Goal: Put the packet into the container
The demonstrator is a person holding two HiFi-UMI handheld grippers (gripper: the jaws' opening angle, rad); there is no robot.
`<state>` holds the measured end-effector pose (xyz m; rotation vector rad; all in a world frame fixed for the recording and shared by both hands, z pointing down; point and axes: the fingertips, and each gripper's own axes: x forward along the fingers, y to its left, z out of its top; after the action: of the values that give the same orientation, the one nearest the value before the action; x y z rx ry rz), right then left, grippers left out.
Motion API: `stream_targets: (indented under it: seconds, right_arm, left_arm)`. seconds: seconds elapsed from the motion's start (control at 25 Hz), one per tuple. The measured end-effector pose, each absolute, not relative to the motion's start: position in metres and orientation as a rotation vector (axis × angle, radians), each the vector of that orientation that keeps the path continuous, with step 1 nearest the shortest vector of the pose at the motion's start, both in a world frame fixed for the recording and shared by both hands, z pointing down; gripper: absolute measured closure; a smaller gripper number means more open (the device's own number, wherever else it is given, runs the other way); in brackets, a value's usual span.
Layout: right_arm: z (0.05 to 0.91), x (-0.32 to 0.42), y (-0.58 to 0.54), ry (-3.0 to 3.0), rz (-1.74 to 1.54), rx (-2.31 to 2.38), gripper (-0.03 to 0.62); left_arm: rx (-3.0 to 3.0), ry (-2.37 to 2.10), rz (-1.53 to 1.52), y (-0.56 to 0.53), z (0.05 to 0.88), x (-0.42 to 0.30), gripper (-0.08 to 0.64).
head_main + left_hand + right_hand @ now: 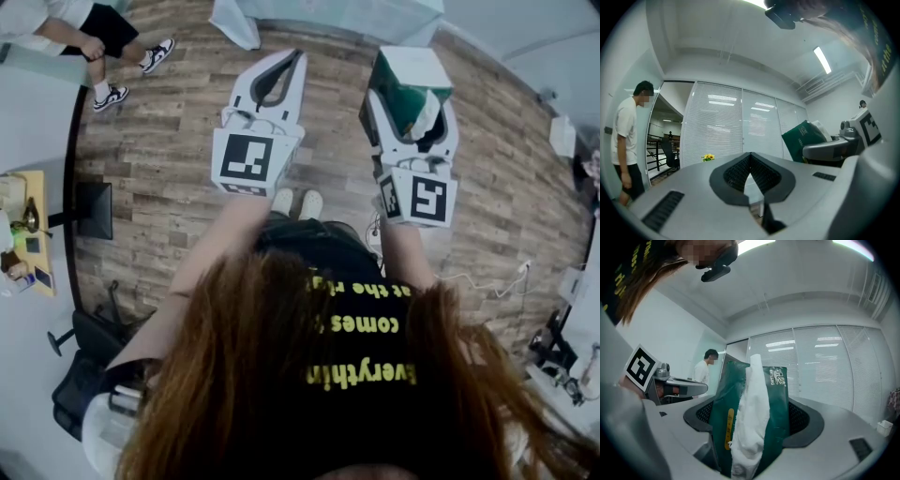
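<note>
The packet point(410, 82) is a dark green tissue pack with white tissue point(751, 418) sticking out of it. My right gripper point(411, 111) is shut on it and holds it up over the wood floor; in the right gripper view the packet point(776, 404) fills the space between the jaws. My left gripper point(296, 58) is shut with nothing in it, its tips meeting point(750, 155). It is level with the right gripper, to its left. The left gripper view shows the packet point(801, 137) and the right gripper's body at its right side. No container shows in any view.
A person point(84, 33) is at the far left on the floor and shows as a standing figure point(629, 140) by a doorway. A desk point(28, 234) and chair point(89, 375) sit at the left. A white table point(337, 14) lies ahead. Glass walls with blinds point(740, 126) stand behind.
</note>
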<state>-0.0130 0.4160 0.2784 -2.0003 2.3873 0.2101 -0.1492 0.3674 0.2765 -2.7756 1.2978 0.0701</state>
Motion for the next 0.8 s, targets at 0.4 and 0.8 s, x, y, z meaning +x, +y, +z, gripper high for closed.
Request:
stream_targets:
  seconds: [0.4, 0.8]
  right_arm:
    - [0.282, 0.021, 0.414, 2.398, 0.196, -1.958, 0.192]
    - [0.286, 0.045, 0.408, 2.402, 0.169, -1.933, 0.192]
  left_arm:
    - [-2.738, 1.331, 0.079, 0.366, 0.275, -0.123, 0.558]
    - [-2.694, 1.351, 0.05, 0.362, 0.273, -0.107, 0.558]
